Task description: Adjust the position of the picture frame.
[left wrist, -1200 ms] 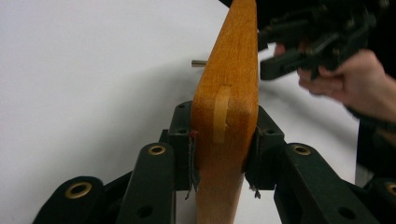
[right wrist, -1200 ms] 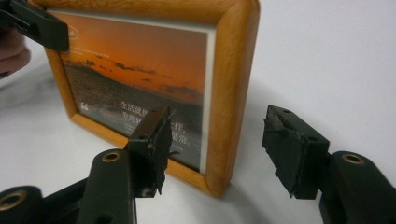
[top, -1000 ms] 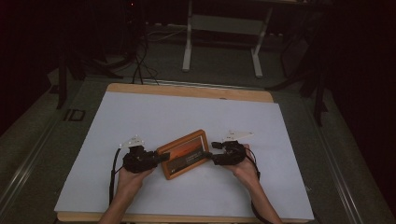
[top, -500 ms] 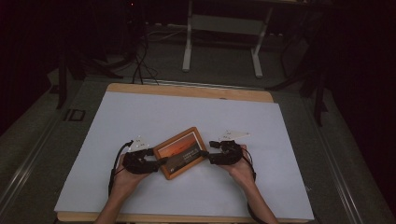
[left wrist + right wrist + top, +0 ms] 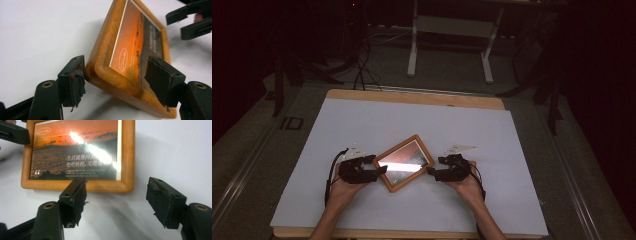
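Observation:
A wooden picture frame with an orange sunset print lies on the white table sheet, turned at an angle, between my two grippers. My left gripper is at the frame's left corner. In the left gripper view the jaws straddle that corner of the frame; they have just been opening, and the pads stand off the wood. My right gripper is at the frame's right edge. Its jaws have also just been opening, with bare sheet between them in front of the frame.
A wooden table edge shows beyond the sheet. Behind it stand white desk legs and cables on a dark floor. The sheet is bare to the far side and to both sides.
The left jaws have opened off the frame's corner. The frame has settled flat and now catches a glare. The right jaws stand a little wider. Both hands stayed in place.

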A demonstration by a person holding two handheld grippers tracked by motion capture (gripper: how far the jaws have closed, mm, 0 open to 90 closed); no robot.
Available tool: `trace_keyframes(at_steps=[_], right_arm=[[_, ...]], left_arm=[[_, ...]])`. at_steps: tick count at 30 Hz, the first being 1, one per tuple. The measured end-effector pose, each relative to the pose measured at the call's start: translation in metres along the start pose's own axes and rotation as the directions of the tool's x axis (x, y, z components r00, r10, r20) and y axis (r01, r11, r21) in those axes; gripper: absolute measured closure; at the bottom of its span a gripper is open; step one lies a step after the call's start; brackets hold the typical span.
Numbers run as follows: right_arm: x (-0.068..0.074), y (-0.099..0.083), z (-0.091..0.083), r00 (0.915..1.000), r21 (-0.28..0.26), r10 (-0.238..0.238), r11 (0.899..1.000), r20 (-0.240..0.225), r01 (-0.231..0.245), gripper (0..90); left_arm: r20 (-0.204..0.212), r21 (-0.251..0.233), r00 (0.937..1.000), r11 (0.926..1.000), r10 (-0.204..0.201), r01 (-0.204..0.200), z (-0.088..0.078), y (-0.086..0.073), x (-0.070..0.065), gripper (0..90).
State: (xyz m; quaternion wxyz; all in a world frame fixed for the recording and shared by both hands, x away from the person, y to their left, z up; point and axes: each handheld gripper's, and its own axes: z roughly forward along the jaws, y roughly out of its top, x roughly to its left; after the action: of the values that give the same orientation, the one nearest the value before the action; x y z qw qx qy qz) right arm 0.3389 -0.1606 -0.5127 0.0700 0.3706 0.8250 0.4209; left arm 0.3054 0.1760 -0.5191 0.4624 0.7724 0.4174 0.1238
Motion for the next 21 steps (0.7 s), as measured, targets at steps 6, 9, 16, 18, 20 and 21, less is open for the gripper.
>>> trace_keyframes(at_steps=[6, 9, 16, 18, 20, 21], right_arm=[[0.002, -0.002, 0.007, 0.9978, 0.027, 0.049, 0.998, -0.044, -0.048, 29.0], [0.004, 0.000, 0.010, 0.9912, 0.022, 0.093, 0.996, -0.094, -0.091, 29.0], [0.014, 0.005, 0.027, 0.9762, 0.044, 0.141, 0.990, -0.165, -0.136, 30.7], [0.017, 0.007, 0.033, 0.9702, 0.053, 0.163, 0.986, -0.179, -0.156, 32.2], [0.019, 0.008, 0.038, 0.9676, 0.064, 0.181, 0.983, -0.176, -0.172, 33.4], [0.019, 0.009, 0.040, 0.9684, 0.068, 0.184, 0.982, -0.169, -0.174, 34.5]], left_arm=[[-0.026, -0.003, 0.9997, 1.0000, -0.004, 0.004, 0.002, 0.000, 0.003, 31.9], [-0.037, 0.016, 0.9993, 0.9999, 0.007, -0.006, 0.006, 0.002, 0.004, 31.8], [-0.020, 0.053, 0.9996, 0.9983, -0.022, 0.023, 0.012, 0.006, 0.015, 35.4], [-0.009, 0.076, 0.9996, 0.9968, -0.025, 0.026, 0.017, 0.005, 0.016, 37.2], [-0.023, 0.101, 0.9997, 0.9949, -0.004, 0.006, 0.020, 0.005, 0.014, 36.8], [-0.027, 0.099, 0.9996, 0.9950, -0.004, 0.006, 0.021, 0.004, 0.014, 36.8]])
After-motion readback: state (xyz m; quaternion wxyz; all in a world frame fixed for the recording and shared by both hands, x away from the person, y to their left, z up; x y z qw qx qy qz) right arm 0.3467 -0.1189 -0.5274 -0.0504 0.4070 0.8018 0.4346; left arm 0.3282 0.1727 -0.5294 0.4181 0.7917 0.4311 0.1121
